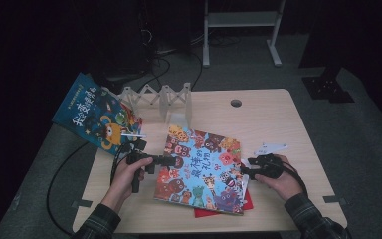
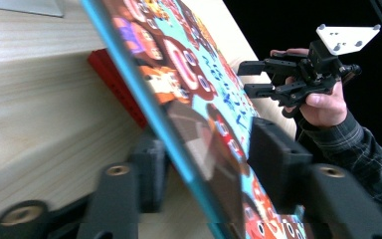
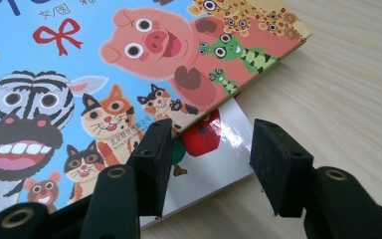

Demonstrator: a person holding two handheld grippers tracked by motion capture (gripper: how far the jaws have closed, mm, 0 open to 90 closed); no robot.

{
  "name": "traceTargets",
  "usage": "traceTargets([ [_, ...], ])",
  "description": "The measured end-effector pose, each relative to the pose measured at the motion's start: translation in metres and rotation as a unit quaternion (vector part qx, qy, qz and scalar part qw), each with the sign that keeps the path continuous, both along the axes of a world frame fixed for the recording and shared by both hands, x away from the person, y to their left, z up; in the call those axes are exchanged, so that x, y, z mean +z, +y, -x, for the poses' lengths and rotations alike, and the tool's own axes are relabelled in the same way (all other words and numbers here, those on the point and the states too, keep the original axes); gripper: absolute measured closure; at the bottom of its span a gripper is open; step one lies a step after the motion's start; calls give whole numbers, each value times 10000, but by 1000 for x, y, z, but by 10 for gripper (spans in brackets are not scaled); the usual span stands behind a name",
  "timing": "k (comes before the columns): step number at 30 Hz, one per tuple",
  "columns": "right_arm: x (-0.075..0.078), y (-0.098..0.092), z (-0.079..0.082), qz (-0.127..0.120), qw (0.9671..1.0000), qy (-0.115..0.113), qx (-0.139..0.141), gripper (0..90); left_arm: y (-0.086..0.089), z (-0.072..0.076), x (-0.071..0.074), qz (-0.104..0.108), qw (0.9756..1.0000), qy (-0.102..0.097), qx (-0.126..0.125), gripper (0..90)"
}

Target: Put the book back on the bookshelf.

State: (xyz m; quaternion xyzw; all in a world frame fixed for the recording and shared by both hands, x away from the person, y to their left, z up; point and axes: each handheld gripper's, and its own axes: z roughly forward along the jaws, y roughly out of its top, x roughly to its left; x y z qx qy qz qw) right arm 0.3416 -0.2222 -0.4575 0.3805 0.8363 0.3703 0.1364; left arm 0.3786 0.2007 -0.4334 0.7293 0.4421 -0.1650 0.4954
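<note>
A picture book (image 1: 201, 167) with cartoon animals on a light blue cover lies mid-table on top of a red book (image 1: 214, 213). My left gripper (image 1: 166, 161) is shut on the picture book's left edge, one jaw under the cover and one on top. In the left gripper view the picture book (image 2: 194, 74) tilts up off the red book (image 2: 114, 74). My right gripper (image 1: 243, 172) is open at the book's right edge. In the right gripper view its jaws straddle the corner of a white book (image 3: 214, 149) that pokes out beneath the picture book (image 3: 79, 74).
A second, dark blue picture book (image 1: 97, 114) leans over the table's rear left edge beside a white folding rack (image 1: 159, 97). The wooden table (image 1: 278, 114) has a cable hole (image 1: 236, 103) at the back. A white metal frame (image 1: 241, 20) stands on the floor beyond.
</note>
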Motion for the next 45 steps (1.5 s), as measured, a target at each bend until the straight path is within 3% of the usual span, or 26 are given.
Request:
traceTargets([
  [5, 0, 0, 0, 7, 10000, -2, 3, 496, -4, -2, 0, 56, 10000, 60, -30, 450],
  [7, 0, 0, 0, -1, 10000, -1, -1, 496, -3, -2, 0, 96, 9999, 84, -9, 462],
  [11, 0, 0, 0, -6, 10000, -1, -3, 496, -3, -2, 1, -24, 10000, 53, 72, 525],
  [16, 0, 0, 0, -6, 10000, -12, 1, 491, -1, -2, 10, 274, 9995, 161, 56, 618],
  [23, 0, -4, -3, -29, 10000, -22, -54, 430, 0, -3, 13, 425, 9985, 337, 83, 655],
  [25, 1, -8, -5, -64, 9998, -47, -160, 427, 1, -3, 15, 538, 9976, 421, 106, 679],
  [29, 2, -24, -14, -41, 9979, -203, -617, 422, -2, -3, 22, 469, 9980, 414, 106, 686],
  [36, -14, -52, -38, 163, 9889, -353, -1434, 377, -4, -6, 27, 428, 9978, 497, 102, 693],
  [42, -24, -62, -49, 297, 9851, -324, -1662, 316, -6, -10, 30, 426, 9970, 632, 134, 705],
  [45, -26, -63, -51, 171, 9846, -314, -1710, 298, -7, -12, 32, 394, 9970, 661, 121, 710],
])
